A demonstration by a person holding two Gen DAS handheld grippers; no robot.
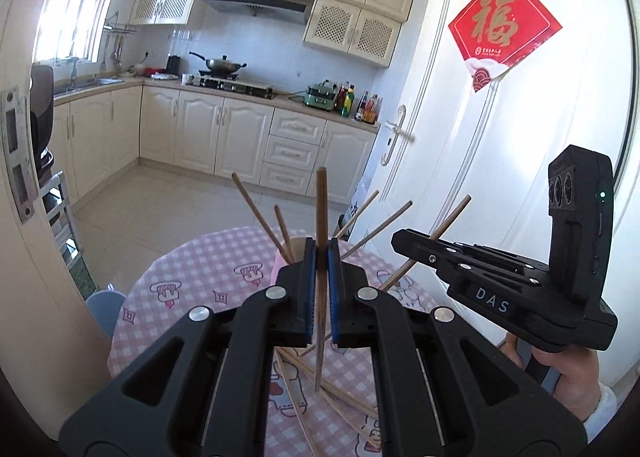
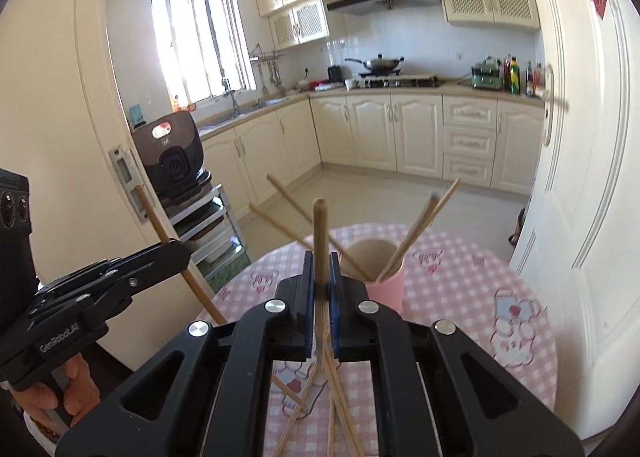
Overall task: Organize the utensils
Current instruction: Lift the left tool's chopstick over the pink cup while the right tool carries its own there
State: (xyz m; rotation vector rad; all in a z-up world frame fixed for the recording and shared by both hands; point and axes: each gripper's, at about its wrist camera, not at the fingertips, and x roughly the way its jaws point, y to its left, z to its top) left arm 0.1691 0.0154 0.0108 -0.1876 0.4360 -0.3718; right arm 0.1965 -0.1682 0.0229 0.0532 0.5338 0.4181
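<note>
My left gripper is shut on a dark brown chopstick that stands upright above the pink checked table. My right gripper is shut on a paler chopstick, also upright. Each gripper shows in the other's view, raised beside it: the right gripper with its slanted stick, the left gripper likewise. A pink cup behind the jaws holds several chopsticks that fan outwards. Several loose chopsticks lie crossed on the cloth below; these loose chopsticks also show under the left jaws.
A white door with a red paper decoration stands open on the right. The door frame is on the left, with a dark rice cooker on a rack. A blue stool sits by the table's left edge.
</note>
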